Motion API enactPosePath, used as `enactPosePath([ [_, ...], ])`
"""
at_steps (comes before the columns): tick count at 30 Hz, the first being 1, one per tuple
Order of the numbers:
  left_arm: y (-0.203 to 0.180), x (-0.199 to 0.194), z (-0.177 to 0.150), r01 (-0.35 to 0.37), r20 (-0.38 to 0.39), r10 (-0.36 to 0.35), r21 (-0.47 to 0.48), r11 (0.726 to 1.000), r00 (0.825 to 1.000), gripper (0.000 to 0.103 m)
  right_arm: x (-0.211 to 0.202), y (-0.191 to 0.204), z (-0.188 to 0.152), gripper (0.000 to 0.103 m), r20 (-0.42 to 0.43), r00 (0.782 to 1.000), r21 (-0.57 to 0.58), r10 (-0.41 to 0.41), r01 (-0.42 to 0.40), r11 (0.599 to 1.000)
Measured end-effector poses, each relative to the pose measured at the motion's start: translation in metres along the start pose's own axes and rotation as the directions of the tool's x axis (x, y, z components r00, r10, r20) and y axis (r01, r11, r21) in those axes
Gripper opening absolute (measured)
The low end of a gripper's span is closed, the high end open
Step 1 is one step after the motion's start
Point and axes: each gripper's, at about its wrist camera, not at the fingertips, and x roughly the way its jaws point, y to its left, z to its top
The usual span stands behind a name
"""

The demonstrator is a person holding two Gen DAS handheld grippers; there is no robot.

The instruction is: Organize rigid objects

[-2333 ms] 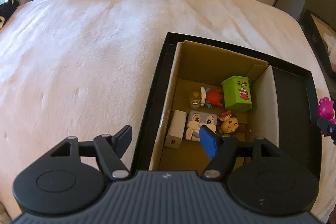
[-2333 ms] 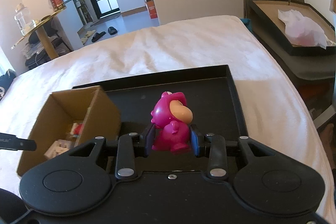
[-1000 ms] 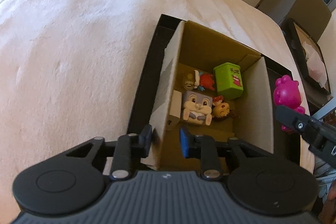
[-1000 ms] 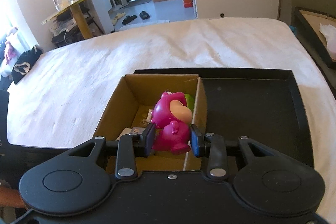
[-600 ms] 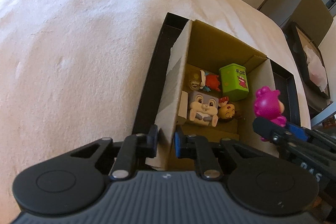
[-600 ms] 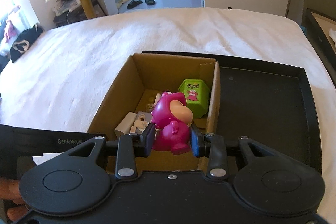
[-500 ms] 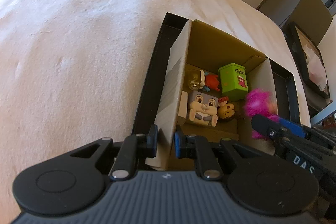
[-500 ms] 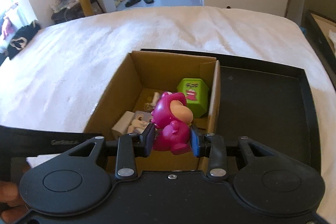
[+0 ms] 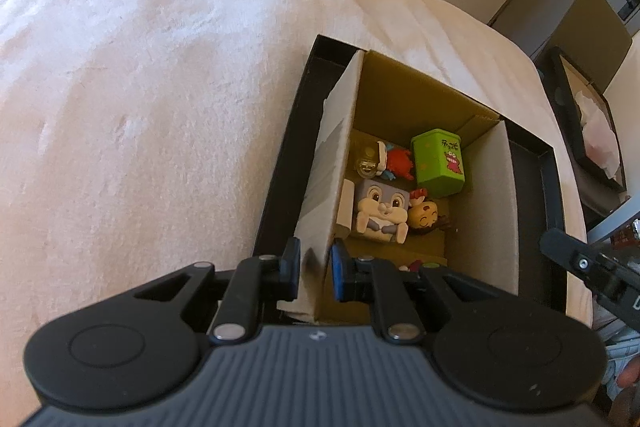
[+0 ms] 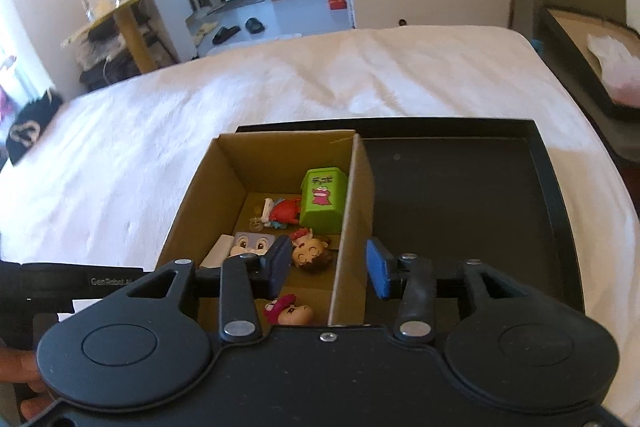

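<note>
Pink toy (image 10: 289, 310) dropped into box (image 10: 352, 227) below opening right gripper (image 10: 328, 269)

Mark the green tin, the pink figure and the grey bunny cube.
green tin (image 10: 322, 201), right wrist view, front face.
pink figure (image 10: 289, 310), right wrist view, its head.
grey bunny cube (image 9: 382, 209), left wrist view, bunny face.

White lettering "GenRobot.AI", partly cut off, stood on the left tool's (image 10: 72, 283) black body, left of the cardboard box (image 10: 192, 203); the green bin's (image 10: 322, 201) characters were illegible.
</note>
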Motion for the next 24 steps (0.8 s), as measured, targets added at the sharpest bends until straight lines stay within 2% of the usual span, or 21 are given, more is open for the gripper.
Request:
enactPosePath([
  [10, -0.013, -0.028, -0.002, 0.0, 0.026, -0.001, 0.034, 0.999, 1.0, 0.016, -0.019, -0.008, -0.008, 0.055, 0.004, 1.0, 0.052, 0.029, -0.029, 0.998],
  [12, -0.018, -0.034, -0.004, 0.002, 0.026, -0.003, 0.05, 0.999, 1.0, 0.018, -0.025, -0.009, -0.01, 0.06, 0.012, 1.0, 0.062, 0.029, -0.029, 0.998],
  [14, -0.022, -0.041, -0.005, 0.007, 0.022, -0.009, 0.068, 0.998, 1.0, 0.019, -0.031, -0.013, -0.012, 0.075, 0.025, 0.999, 0.086, 0.024, -0.026, 0.996],
  [15, -0.024, -0.045, -0.006, 0.014, 0.019, -0.015, 0.078, 0.997, 1.0, 0.02, -0.033, -0.015, -0.013, 0.078, 0.031, 0.999, 0.099, 0.023, -0.026, 0.995],
  [16, -0.026, -0.048, -0.007, 0.02, 0.018, -0.021, 0.083, 0.996, 1.0, 0.026, -0.037, -0.017, -0.015, 0.081, 0.036, 0.999, 0.112, 0.027, -0.031, 0.993],
  [19, -0.031, -0.059, -0.011, 0.022, 0.018, -0.024, 0.099, 0.995, 1.0, 0.056, -0.045, -0.021, -0.02, 0.089, 0.048, 0.998, 0.145, 0.033, -0.04, 0.989],
  [21, -0.035, -0.068, -0.016, 0.036, 0.029, -0.04, 0.117, 0.992, 0.999, 0.062, -0.052, -0.023, -0.023, 0.093, 0.061, 0.998, 0.155, 0.024, -0.033, 0.987],
  [23, -0.039, -0.076, -0.019, 0.041, 0.037, -0.046, 0.132, 0.99, 0.998, 0.069, -0.059, -0.026, -0.025, 0.102, 0.073, 0.997, 0.162, 0.009, -0.021, 0.987],
  [24, -0.042, -0.082, -0.022, 0.041, 0.044, -0.047, 0.143, 0.989, 0.998, 0.07, -0.063, -0.027, -0.026, 0.103, 0.082, 0.997, 0.165, 0.008, -0.022, 0.986],
])
